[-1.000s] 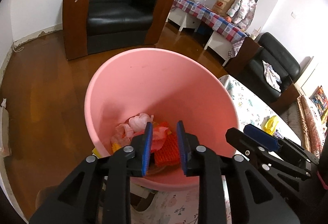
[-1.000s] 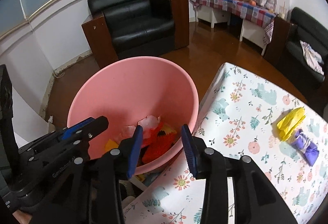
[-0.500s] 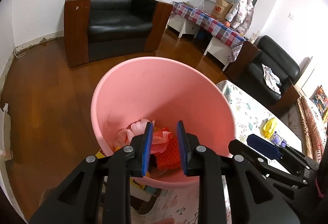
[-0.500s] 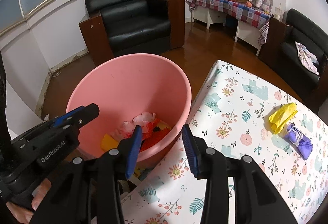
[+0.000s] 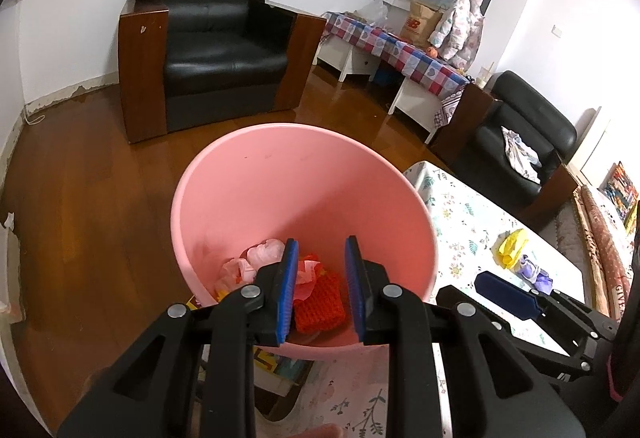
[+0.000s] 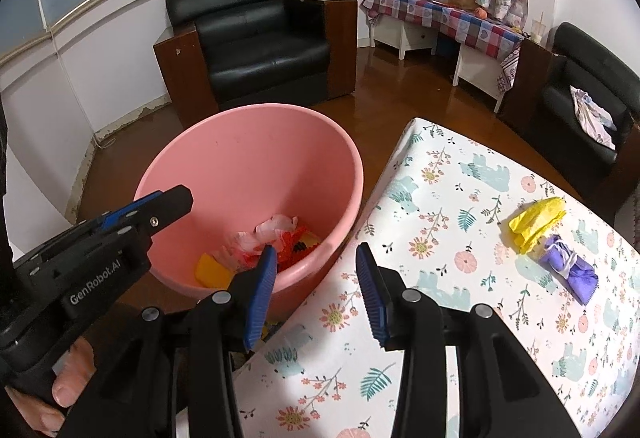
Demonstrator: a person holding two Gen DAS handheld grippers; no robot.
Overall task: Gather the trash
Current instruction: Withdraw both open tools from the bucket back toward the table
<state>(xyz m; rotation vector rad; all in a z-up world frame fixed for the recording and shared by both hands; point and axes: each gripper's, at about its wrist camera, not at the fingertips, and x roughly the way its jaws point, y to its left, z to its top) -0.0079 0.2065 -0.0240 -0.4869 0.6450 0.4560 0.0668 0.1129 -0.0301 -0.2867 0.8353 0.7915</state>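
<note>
A pink bucket (image 5: 304, 165) stands on the floor beside the table and also shows in the right wrist view (image 6: 240, 157). It holds pink, red and orange trash (image 5: 320, 302). My left gripper (image 5: 320, 286) is open and empty above the bucket's near rim. My right gripper (image 6: 316, 286) is open and empty over the table's left edge. A yellow crumpled wrapper (image 6: 536, 222) and a purple one (image 6: 568, 270) lie side by side on the floral tablecloth (image 6: 440, 238), to the right of the right gripper.
A black armchair (image 5: 208, 49) stands behind the bucket on the wooden floor (image 5: 80, 197). A checked-cloth bench (image 6: 440, 17) and a second black chair (image 6: 588, 97) stand at the back right.
Both grippers have pulled back and up from the bucket, which looks smaller now. The right gripper has swung right, showing more of the table. Both stay open.
</note>
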